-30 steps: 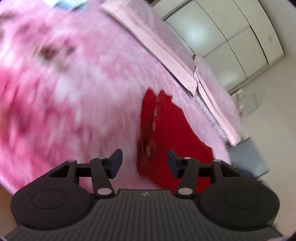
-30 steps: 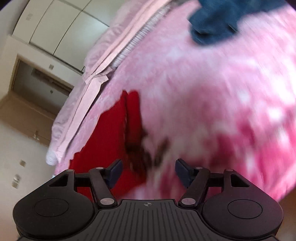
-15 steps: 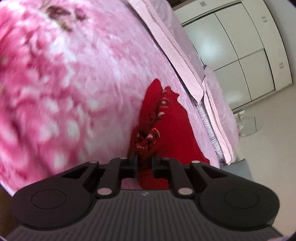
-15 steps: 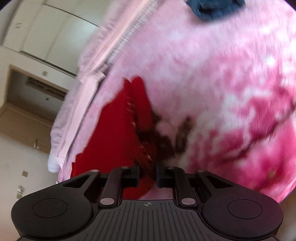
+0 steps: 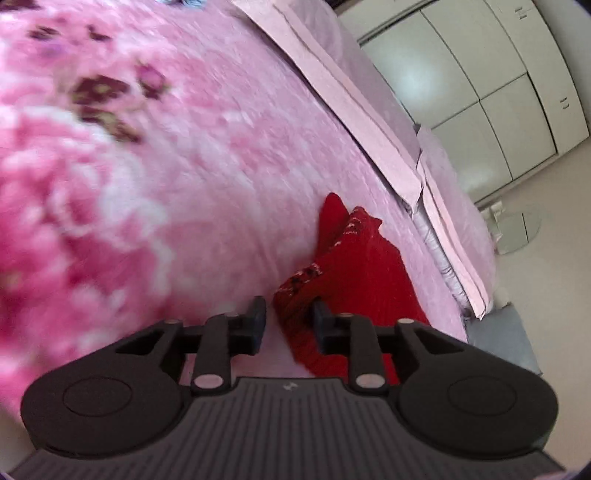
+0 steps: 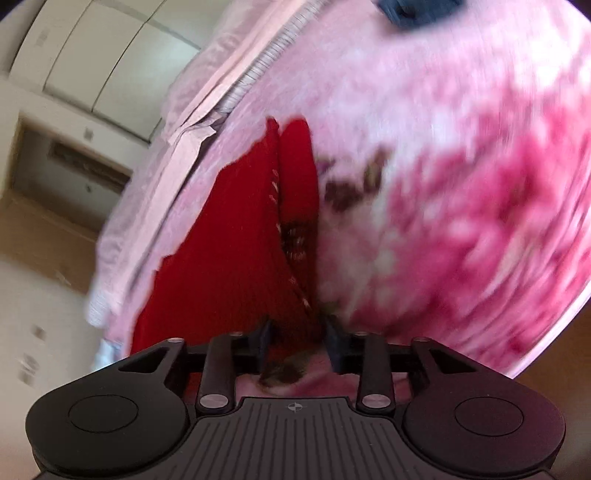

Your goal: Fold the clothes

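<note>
The red garment (image 5: 354,273) lies on the pink floral blanket (image 5: 155,177), near the edge of the bed where the pale pink sheet (image 5: 369,110) runs along the side. In the left wrist view the left gripper (image 5: 286,319) sits right at the near end of the garment, its jaws parted a little, with a patterned fold of red cloth lying in the gap between them; the fingers do not press on it.

Over on the other side, the right gripper (image 6: 297,338) is likewise slightly apart, and the garment (image 6: 240,236) stretches away from it towards the sheet (image 6: 207,99), folded lengthwise with a trimmed edge running down the middle. The red cloth's near end falls between the right fingers, over a dark flower in the blanket (image 6: 461,184). A dark blue garment (image 6: 417,11) lies at the far end of the bed. White wardrobe doors (image 5: 480,85) stand beyond the bed.
</note>
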`<state>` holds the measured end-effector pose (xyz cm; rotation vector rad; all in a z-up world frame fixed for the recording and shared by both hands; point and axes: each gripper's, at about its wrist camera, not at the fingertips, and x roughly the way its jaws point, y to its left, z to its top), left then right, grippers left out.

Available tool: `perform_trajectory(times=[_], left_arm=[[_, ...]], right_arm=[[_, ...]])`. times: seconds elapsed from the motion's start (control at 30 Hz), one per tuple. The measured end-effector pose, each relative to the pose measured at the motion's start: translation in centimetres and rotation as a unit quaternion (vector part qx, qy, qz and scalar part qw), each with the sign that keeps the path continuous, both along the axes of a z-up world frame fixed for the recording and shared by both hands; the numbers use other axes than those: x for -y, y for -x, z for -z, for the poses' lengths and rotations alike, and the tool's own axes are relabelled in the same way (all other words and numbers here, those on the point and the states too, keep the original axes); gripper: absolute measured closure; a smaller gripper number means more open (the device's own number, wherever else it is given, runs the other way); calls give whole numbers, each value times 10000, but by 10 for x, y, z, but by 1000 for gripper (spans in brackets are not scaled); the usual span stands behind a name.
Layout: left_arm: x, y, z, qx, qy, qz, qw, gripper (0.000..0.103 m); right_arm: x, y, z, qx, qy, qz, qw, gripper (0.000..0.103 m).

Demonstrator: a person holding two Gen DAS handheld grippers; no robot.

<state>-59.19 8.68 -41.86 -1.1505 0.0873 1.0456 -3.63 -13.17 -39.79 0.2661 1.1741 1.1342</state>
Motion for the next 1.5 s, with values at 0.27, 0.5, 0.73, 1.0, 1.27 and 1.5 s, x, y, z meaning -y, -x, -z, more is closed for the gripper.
perform_trajectory(times=[0.27,0.5,0.73,1.0,1.27,1.5], left_arm=[[28,-40,-40,-1613,-1276,170,9785,84],[26,-85,-31,-3053,-1144,707,9427,84],[101,-88,-65,-3521,-1063,775,9267,80],[194,-120,-90,-4023,-1692,1270,8907,69],[233,-117,-105,-3964,-1991,1351,8860,65],[253,-115,-115,-3919,-2166,1381,8834,62]], right_arm=[[-24,68,-39,3330,153,-826,9392,68],[-20,93,-7,3467,853,-1164,9268,68],[8,108,-41,3220,851,-1060,9369,61],[31,134,-62,3258,660,-924,9386,31],[55,150,-74,3373,590,-1029,9339,31],[73,162,-82,3494,537,-1114,9288,31]])
